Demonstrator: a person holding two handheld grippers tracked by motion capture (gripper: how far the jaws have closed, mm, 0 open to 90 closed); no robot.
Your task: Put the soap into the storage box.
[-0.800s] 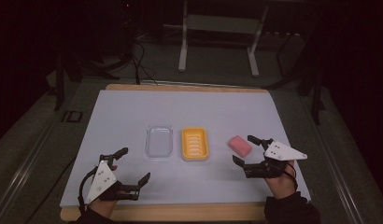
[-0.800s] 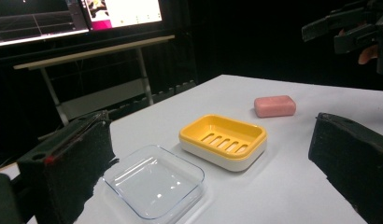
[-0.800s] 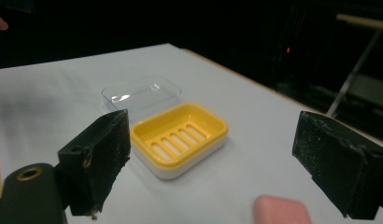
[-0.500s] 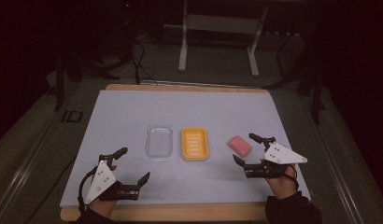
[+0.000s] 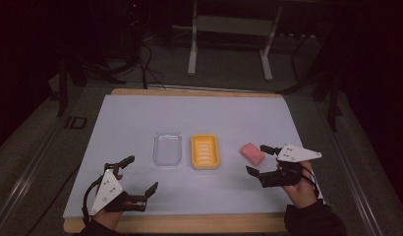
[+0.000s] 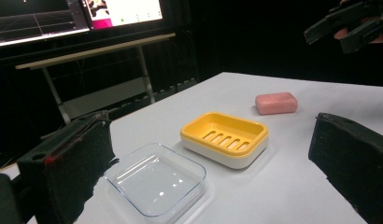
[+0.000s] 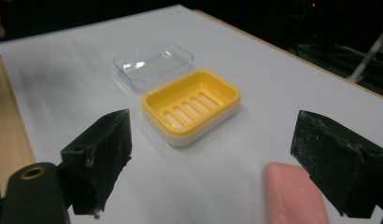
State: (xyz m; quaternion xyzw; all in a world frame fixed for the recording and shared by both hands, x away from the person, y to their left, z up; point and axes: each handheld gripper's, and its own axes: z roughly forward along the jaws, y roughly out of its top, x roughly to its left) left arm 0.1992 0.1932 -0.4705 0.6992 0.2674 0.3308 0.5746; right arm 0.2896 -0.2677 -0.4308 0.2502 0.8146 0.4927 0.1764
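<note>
A pink soap bar [image 5: 252, 153] lies on the white table, right of a yellow slotted soap dish [image 5: 205, 151]. Left of the dish sits a clear plastic tray [image 5: 167, 148]. My right gripper [image 5: 257, 159] hovers just right of the soap with its jaws open. In the right gripper view the soap [image 7: 294, 196] lies between the jaws, close to the right one, with no pad touching it. My left gripper [image 5: 140, 174] stands open near the front left edge with nothing between its fingers. In the left gripper view the tray [image 6: 156, 179] and the dish [image 6: 224, 138] lie ahead.
The white sheet [image 5: 140, 118] covers a wooden tabletop whose edge [image 5: 189, 223] runs along the front. A desk frame [image 5: 229, 44] and cables stand on the dark floor behind the table. Monitors [image 6: 77, 14] glow at the back.
</note>
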